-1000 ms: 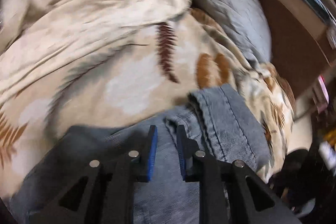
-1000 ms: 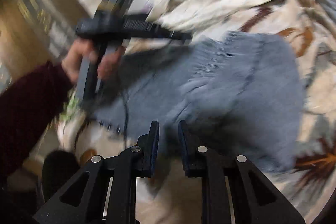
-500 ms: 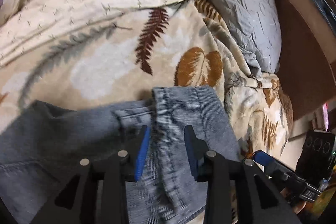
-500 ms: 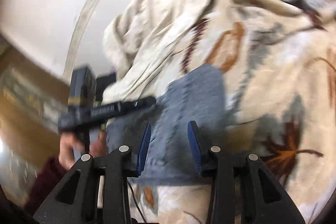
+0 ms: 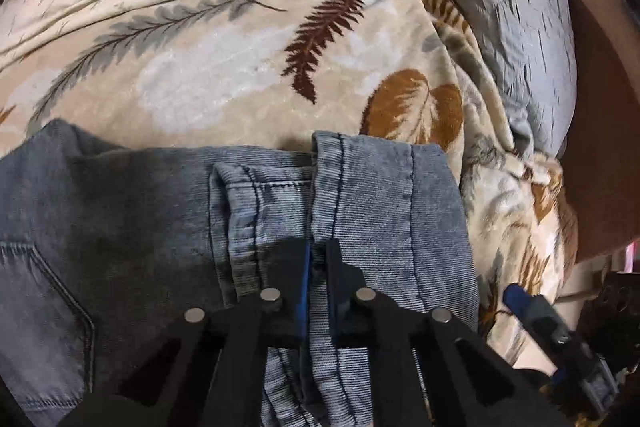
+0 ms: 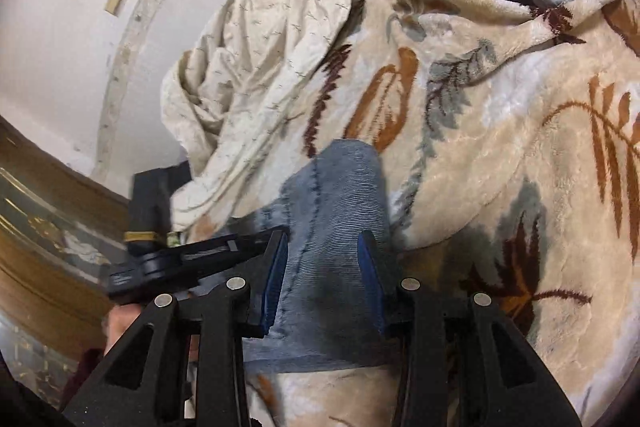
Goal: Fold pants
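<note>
You will find no text you can read here. The one candidate is a small pale marking on the black body of the left tool (image 6: 192, 259), seen from the right wrist camera, and it is too blurred to make out. The pants (image 5: 160, 211) and the leaf-patterned blanket (image 5: 224, 75) carry no lettering, labels or numbers.

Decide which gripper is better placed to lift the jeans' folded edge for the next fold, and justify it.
Probably the left. The left gripper has just closed its jaws on the hem edge of the jeans. The right gripper straddles the denim with its jaws apart, gripping nothing.
</note>
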Demonstrator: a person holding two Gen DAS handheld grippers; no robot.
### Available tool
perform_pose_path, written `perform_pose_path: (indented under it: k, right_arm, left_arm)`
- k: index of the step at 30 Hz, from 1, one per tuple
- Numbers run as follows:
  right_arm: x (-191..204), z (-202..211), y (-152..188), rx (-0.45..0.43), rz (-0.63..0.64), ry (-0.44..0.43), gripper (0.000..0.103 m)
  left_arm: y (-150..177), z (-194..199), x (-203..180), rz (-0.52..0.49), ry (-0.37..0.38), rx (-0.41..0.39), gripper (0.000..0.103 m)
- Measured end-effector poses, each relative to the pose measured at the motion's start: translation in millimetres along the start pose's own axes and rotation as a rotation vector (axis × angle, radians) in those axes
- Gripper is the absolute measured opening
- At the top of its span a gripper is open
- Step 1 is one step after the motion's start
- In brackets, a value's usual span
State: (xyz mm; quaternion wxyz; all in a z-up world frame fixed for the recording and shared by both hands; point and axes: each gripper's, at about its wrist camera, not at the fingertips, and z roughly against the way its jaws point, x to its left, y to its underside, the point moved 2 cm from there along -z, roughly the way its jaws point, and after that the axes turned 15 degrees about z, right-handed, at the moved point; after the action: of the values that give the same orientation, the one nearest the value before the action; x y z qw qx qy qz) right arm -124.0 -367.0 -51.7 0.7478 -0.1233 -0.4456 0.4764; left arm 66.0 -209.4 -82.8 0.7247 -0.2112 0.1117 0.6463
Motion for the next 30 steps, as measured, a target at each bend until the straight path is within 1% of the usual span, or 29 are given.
perform_pose_path:
  k: [2,5,7,9,12,14,16,18,19,20,22,23,24,25,26,27,28,29,30]
  right_arm:
    - [-3,-6,-2,0.002,-0.007,0.012,0.036]
    - [-9,-15,-5,0.000,-0.016,0.052,0.036]
    - [-14,-21,-7,-0.007,-0.035,0.088,0.036]
    - [-20,-25,-7,-0.012,-0.063,0.104,0.037]
    - [-27,-31,-8,-0.012,-0.091,0.110,0.038]
    - [-25,-36,-7,0.001,-0.075,0.109,0.038]
    - [-21,-41,-3,0.024,-0.059,0.100,0.038]
    - [-18,-46,0,0.050,-0.041,0.096,0.038]
    - [-18,-46,1,0.054,-0.040,0.108,0.038]
    - [-17,-42,1,0.037,-0.037,0.129,0.038]
    - [-10,-28,-7,-0.047,0.017,0.153,0.038]
    - [-6,-24,-8,-0.068,0.033,0.144,0.038]
    - [-2,-23,-9,-0.078,0.050,0.115,0.038]
    - [3,-26,-8,-0.071,0.071,0.100,0.038]
    - [7,-31,-6,-0.054,0.104,0.103,0.038]
    - [12,-43,-2,-0.013,0.150,0.122,0.038]
    - [13,-56,3,0.037,0.170,0.132,0.038]
    - [10,-75,11,0.122,0.174,0.150,0.039]
    - [6,-86,17,0.169,0.181,0.180,0.037]
  left_arm:
    - [2,7,2,0.012,0.022,-0.014,0.007]
    - [9,18,4,0.013,0.050,-0.024,0.007]
    - [13,23,7,0.023,0.058,-0.023,0.007]
    - [18,28,11,0.034,0.071,-0.029,0.007]
    - [23,36,16,0.036,0.060,-0.071,0.007]
    - [20,38,24,0.060,0.058,-0.094,0.007]
    - [16,36,33,0.076,0.040,-0.103,0.007]
    - [16,27,45,0.111,0.014,-0.079,0.007]
    - [19,20,50,0.118,0.002,-0.060,0.007]
    - [22,15,52,0.110,-0.013,-0.056,0.007]
    - [27,12,49,0.075,-0.029,-0.088,0.007]
    - [28,11,45,0.061,-0.045,-0.100,0.007]
    - [29,11,43,0.048,-0.059,-0.107,0.008]
    - [30,12,41,0.037,-0.073,-0.113,0.008]
    - [30,13,40,0.036,-0.078,-0.114,0.008]
    - [30,14,40,0.042,-0.080,-0.114,0.008]
    - [30,17,41,0.056,-0.079,-0.114,0.008]
    - [31,21,42,0.067,-0.083,-0.119,0.008]
    - [33,25,42,0.066,-0.084,-0.128,0.008]
